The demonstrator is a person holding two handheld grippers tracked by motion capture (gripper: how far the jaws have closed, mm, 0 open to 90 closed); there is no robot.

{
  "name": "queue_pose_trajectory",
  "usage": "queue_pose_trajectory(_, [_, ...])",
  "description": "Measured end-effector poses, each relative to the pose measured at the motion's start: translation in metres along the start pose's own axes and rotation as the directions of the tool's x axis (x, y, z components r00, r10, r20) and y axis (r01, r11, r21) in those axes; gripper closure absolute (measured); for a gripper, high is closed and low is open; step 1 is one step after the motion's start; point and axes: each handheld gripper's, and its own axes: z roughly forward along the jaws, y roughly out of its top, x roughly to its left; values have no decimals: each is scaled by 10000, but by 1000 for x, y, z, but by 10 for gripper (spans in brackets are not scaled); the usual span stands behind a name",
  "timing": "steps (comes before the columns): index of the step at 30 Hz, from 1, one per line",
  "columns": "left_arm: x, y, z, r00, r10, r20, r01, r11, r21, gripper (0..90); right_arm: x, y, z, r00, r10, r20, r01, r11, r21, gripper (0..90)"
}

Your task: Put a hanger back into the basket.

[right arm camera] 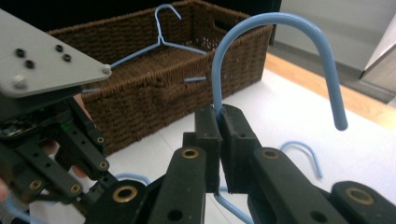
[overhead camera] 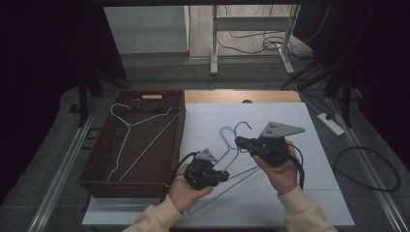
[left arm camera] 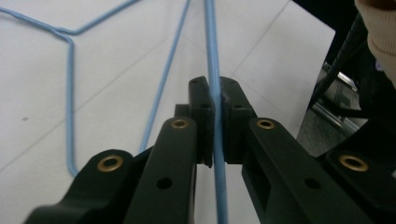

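Blue wire hanger (overhead camera: 231,170) held above the white bench (overhead camera: 314,159), just right of the basket. Right hand-held gripper (overhead camera: 240,142) is clamped on the neck of the hanger just below its hook; in the right gripper view the hook (right arm camera: 275,56) arches up out of the closed jaws and curls down to the right. Left hand-held gripper (overhead camera: 227,175) is pinched on one straight wire of the same hanger; in the left gripper view the wire (left arm camera: 213,70) runs straight between the two pads, which press on it from both sides. No earlier look to compare.

Second blue hanger (overhead camera: 226,137) lies flat on the bench under the held one; its hook (right arm camera: 303,154) shows on the white surface past the right jaws. Its bent shoulder and arms (left arm camera: 70,93) also show in the left gripper view.

Brown wicker basket (overhead camera: 101,159) sits at the left edge of the bench, touching it. Third blue hanger (overhead camera: 138,140) lies inside the basket, hook toward the far wall.

Cream sleeves (overhead camera: 302,208) enter from the bottom edge; each hand wraps its gripper body. Grey three-cornered plate (overhead camera: 280,129) on top of the right gripper.
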Motion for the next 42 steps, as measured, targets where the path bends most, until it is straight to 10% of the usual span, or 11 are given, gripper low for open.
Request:
queue_pose_trajectory(5, [-2, 4, -12, 10000, 85, -32, -86, 9994, -348, 854, 1, 4, -8, 9999, -78, -145, 69, 9982, -591, 825])
queue_pose_trajectory(11, [-1, 8, -30, 10000, 71, -66, -76, 9964, -839, 855, 5, 2, -19, 9998, -22, 217, 49, 9920, -1258, 523])
queue_pose_trajectory(19, [10, 11, -62, 9997, -51, -232, 19, 9907, -1362, 855, 1, -17, -32, 9975, 17, 701, 63, 9935, -1136, 346])
queue_pose_trajectory(42, [65, -11, -165, 9889, -670, -1327, 255, 9559, -2926, 855, -20, -78, -33, 9913, 554, 1191, -594, 9978, 301, 267])
